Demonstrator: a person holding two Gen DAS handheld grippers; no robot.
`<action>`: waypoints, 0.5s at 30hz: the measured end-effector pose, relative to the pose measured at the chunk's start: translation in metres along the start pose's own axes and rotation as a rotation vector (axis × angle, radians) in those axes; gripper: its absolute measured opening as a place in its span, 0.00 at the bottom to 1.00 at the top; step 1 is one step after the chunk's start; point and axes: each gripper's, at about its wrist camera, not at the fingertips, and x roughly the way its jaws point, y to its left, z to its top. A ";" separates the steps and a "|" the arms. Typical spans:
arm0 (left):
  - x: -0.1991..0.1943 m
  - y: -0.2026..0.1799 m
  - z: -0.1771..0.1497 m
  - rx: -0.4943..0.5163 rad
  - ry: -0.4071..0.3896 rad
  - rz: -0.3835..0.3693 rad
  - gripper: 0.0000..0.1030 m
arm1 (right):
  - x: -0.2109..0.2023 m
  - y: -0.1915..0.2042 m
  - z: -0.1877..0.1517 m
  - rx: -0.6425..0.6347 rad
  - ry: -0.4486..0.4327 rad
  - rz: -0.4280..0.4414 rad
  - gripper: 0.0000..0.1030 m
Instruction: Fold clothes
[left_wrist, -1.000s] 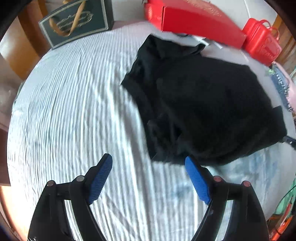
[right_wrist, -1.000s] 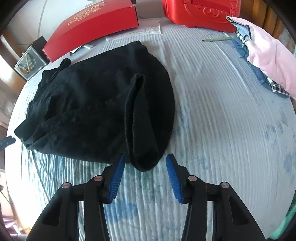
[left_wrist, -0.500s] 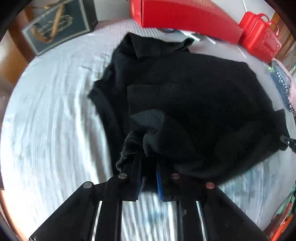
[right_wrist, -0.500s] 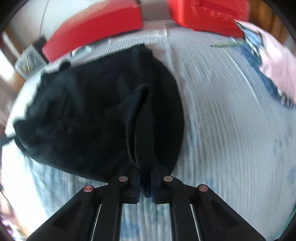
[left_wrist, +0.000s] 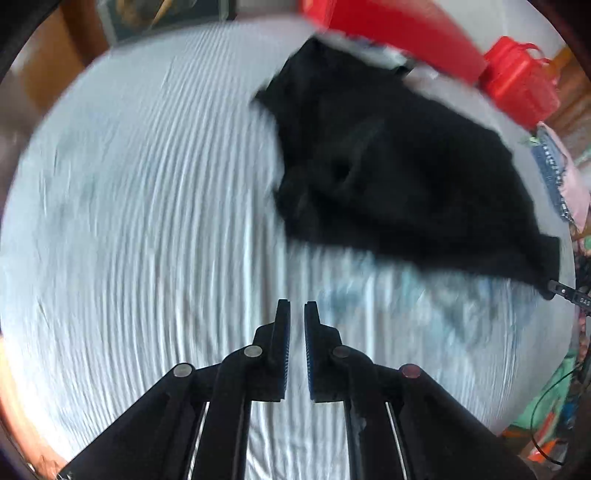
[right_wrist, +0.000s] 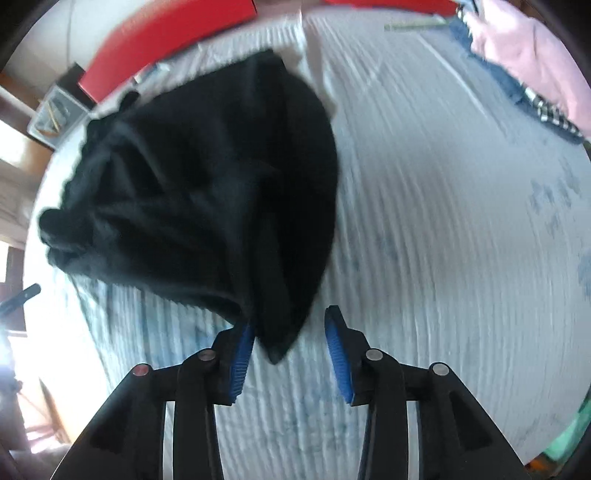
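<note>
Striped bedsheet (left_wrist: 155, 206) carries a black garment (left_wrist: 399, 173), bunched, roughly doubled over. Right gripper (right_wrist: 291, 343) at garment's near corner, fingers spread, cloth tip between them unpinched. Left gripper (left_wrist: 296, 332) short of garment, nearly closed, empty.

You're over a bed (left_wrist: 140, 206) with a pale blue striped sheet, wooden furniture (left_wrist: 44, 70) behind its far corner, a white wall (right_wrist: 55, 33) beyond, and bright daylight flaring in at the left (right_wrist: 11, 332).
</note>
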 end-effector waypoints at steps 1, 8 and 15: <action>-0.002 -0.003 0.005 0.010 -0.017 0.001 0.30 | -0.006 0.002 0.002 -0.008 -0.020 0.005 0.41; 0.016 -0.026 0.053 0.052 -0.062 -0.030 0.72 | -0.033 0.017 0.013 -0.050 -0.120 0.030 0.51; 0.038 -0.029 0.051 -0.070 0.044 -0.181 0.10 | 0.017 0.018 0.038 -0.020 -0.048 0.032 0.09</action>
